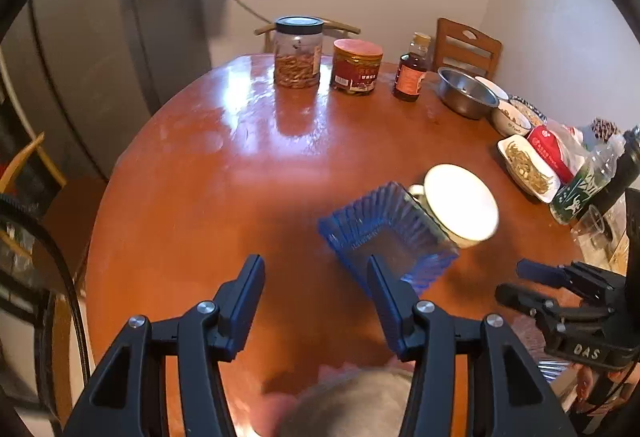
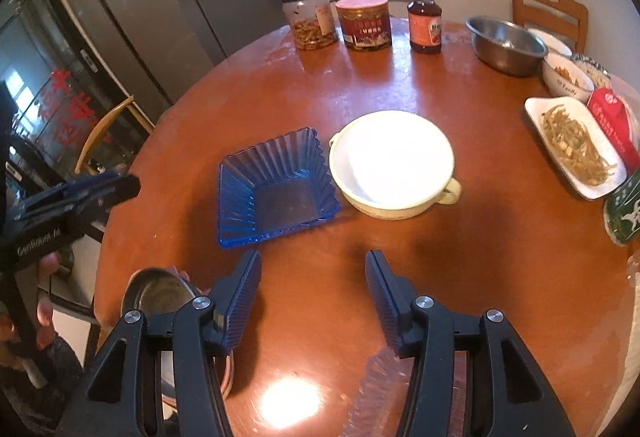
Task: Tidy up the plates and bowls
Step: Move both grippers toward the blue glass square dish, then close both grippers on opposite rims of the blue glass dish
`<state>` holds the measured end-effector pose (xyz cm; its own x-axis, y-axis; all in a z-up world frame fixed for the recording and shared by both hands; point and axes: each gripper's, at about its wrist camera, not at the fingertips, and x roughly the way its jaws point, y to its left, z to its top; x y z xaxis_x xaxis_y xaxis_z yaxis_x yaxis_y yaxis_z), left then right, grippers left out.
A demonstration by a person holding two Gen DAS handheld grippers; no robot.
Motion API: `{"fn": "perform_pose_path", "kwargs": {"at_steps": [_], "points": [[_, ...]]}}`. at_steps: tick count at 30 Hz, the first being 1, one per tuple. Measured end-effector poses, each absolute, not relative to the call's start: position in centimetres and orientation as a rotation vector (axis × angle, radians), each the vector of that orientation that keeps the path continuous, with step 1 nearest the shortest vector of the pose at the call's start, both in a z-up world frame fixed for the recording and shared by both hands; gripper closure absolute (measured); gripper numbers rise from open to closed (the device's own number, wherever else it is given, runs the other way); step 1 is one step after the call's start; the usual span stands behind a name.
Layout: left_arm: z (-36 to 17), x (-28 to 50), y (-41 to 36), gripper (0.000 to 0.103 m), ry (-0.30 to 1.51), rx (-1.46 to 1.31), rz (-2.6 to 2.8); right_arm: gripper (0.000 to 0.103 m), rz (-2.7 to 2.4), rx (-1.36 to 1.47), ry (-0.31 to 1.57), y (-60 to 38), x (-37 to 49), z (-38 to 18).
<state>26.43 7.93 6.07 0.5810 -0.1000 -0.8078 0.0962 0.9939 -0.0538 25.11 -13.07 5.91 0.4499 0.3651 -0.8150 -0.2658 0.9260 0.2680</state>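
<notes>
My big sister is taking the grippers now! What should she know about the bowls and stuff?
Left hand-held gripper: open, empty, hovering near the blue ribbed square glass dish.
Right hand-held gripper: open, empty, above the round brown wooden table.
The blue dish sits mid-table, beside the cream enamel bowl with handles; whether they touch is unclear.
A steel bowl stands at the far right edge, and a shiny metal dish lies at the near edge.
Done: nothing stacked yet.
Left: gather the dishes, probably starting with the blue one.

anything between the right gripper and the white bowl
Nothing: in the right wrist view only bare table lies between the open right gripper and the white bowl.
</notes>
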Motion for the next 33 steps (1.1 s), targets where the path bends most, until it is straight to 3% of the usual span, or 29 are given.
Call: {"fn": "perform_pose_path", "kwargs": {"at_steps": [16, 33], "points": [[2.6, 34.5, 5.3, 0.05, 0.96, 0.27, -0.382, 0.047, 0.275, 0.216, 1.109, -10.2, 27.8, 2.9], [-1.9, 37.9, 2.8, 0.05, 1.108, 0.345, -0.575, 0.046, 0.202, 0.242, 1.159, -9.1, 30.0, 1.2]]}}
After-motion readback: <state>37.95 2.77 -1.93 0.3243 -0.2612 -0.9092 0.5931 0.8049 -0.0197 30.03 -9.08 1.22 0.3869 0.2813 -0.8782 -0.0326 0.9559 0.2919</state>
